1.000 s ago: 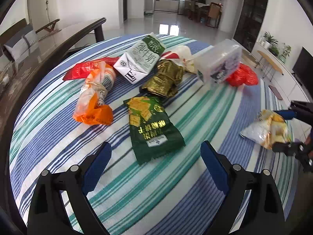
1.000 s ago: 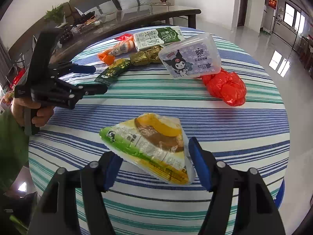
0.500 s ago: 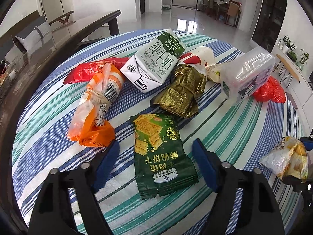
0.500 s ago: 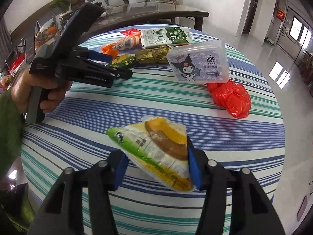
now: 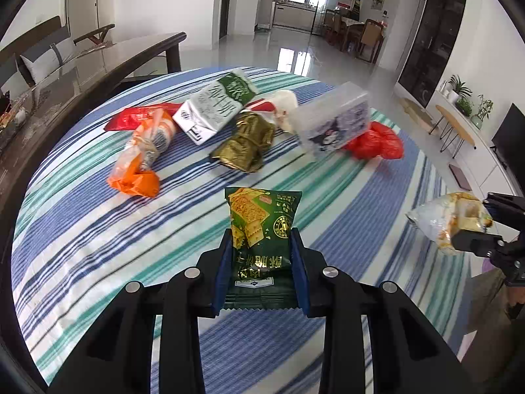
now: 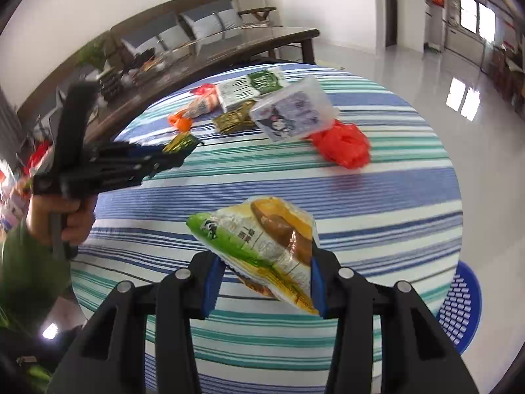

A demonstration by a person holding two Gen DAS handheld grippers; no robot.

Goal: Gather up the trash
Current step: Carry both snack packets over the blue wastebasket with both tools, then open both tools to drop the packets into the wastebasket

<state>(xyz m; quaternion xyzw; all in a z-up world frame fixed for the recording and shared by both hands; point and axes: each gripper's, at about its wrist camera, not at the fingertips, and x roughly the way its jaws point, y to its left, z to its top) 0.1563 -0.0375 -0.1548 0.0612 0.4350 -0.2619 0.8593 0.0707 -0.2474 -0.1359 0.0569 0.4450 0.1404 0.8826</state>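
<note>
Gripping a green cracker packet (image 5: 261,229) in the left gripper (image 5: 261,266), jaws closed on it above the table (image 5: 82,229); right gripper (image 6: 262,282) clamping a yellow-green wrapper (image 6: 259,239) near the table's edge. Next, likely carrying both toward the blue basket (image 6: 459,305).

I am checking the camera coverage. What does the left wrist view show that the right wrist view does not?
Only the left wrist view shows the left gripper from close up, shut on the green packet. Only the right wrist view shows the blue basket and the left hand. Both show the right gripper, shut on the yellow bag, the milk carton and the striped cloth.
</note>
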